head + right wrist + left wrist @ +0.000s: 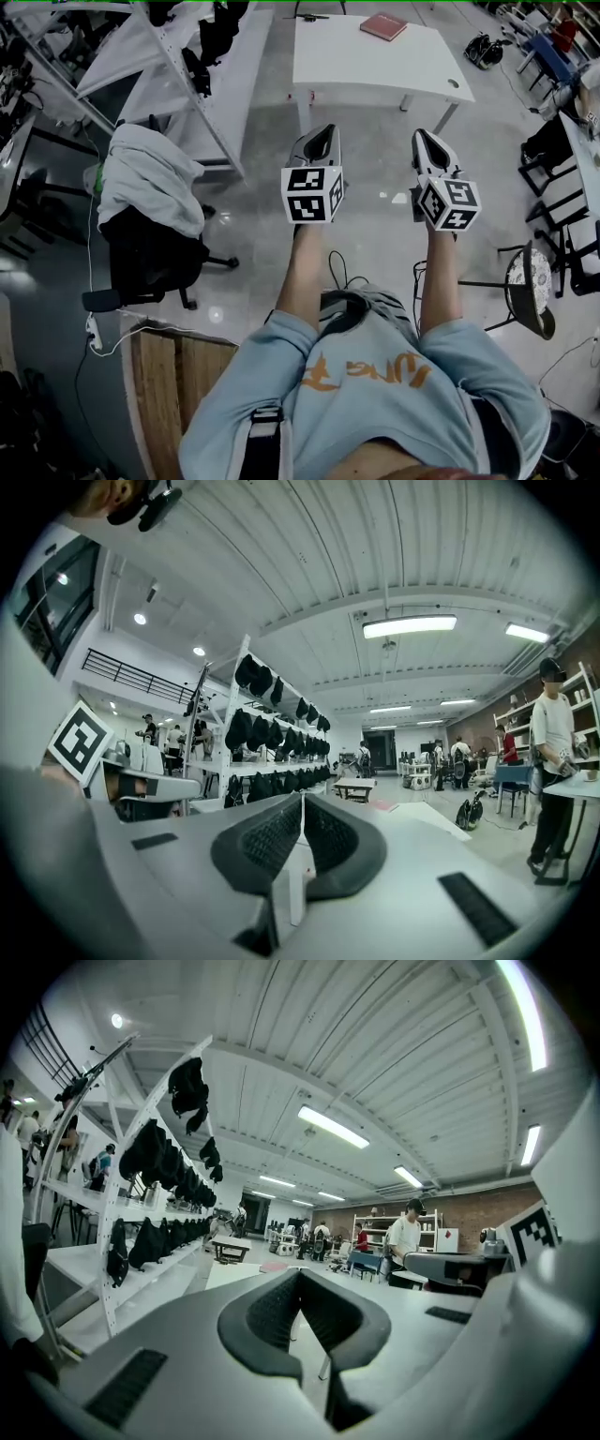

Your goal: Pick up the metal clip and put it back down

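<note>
No metal clip shows in any view. Both grippers are held level over the floor, pointing at a white table (pixel 375 66). My left gripper (pixel 329 129) has its jaws together at the tips and nothing between them. My right gripper (pixel 419 135) stands beside it, equally shut and empty. In the left gripper view the black pads (pixel 267 1312) of the left gripper (pixel 298 1272) meet at the tip. The right gripper view shows the right gripper (pixel 303 796) the same way, its pads (pixel 265 841) closed in front of an open hall.
A red book (pixel 383 25) lies on the white table's far side. A chair draped with a grey cloth (pixel 150 178) stands to the left, next to white racks (pixel 211 84) holding dark items. A round stool (pixel 530 281) is at the right. People stand far off (pixel 551 752).
</note>
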Demonstrator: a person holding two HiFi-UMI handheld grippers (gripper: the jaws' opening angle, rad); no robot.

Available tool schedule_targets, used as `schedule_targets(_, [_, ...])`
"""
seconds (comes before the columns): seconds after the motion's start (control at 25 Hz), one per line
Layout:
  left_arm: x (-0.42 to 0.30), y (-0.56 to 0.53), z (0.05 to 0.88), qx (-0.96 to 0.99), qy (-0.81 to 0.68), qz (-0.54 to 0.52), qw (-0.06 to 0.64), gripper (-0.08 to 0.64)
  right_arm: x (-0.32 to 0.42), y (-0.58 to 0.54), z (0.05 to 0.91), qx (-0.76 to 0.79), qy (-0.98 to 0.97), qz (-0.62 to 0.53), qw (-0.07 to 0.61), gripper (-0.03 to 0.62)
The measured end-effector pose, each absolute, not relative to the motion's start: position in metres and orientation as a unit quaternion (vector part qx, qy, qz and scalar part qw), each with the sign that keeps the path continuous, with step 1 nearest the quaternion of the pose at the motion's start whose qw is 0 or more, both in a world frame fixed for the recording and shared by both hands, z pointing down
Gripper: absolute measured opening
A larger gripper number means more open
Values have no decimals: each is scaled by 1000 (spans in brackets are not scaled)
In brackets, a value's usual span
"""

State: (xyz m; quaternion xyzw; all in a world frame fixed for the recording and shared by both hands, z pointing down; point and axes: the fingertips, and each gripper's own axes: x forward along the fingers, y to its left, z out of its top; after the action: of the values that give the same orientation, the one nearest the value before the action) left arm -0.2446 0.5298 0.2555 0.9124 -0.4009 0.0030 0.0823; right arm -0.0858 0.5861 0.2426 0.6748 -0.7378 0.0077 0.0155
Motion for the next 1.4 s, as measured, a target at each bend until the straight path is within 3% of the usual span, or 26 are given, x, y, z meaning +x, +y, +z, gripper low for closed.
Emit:
schedule_targets(0.76, [-299,485,238,887,-452,-36,88,21,-126,530,213,633,-774,-24,22,29])
schedule_targets(1.4, [-276,388,213,884,-462,-56,42,21,-86,435,183,626,-777,-61,-20,29])
